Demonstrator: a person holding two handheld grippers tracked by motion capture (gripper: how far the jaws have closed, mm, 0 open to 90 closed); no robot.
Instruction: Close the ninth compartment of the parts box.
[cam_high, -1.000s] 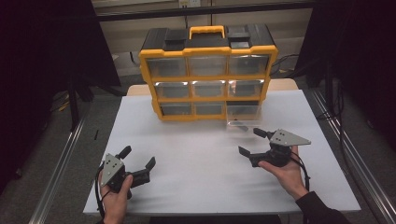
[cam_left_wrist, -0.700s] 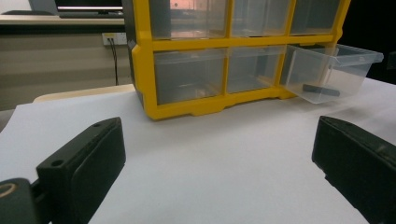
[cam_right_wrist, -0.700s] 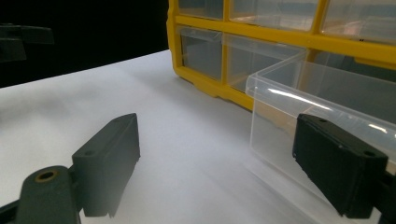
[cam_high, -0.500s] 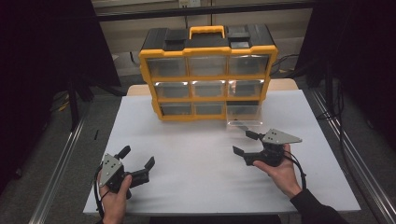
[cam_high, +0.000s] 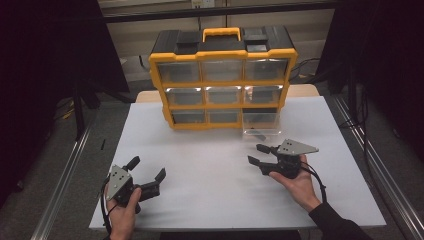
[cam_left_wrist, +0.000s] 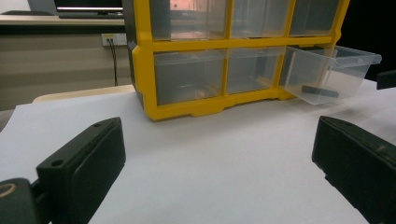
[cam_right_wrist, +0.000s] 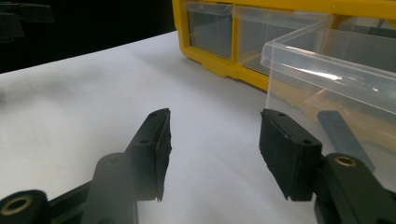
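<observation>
High view: left tool (cam_high: 148, 175) wide, right tool (cam_high: 259, 154) half-narrowed, closing, empty, beside pulled-out drawer (cam_high: 260, 125).

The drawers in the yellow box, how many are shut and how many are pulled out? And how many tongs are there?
Shut drawers in the yellow box: 8
Pulled-out drawer, bottom right, with a small dark piece inside: 1
Left tongs, open with nothing between them: 1
Right tongs, open with nothing between them, jaws have just been closing: 1
Total: 9 drawers and 2 tongs, 11 things.
</observation>
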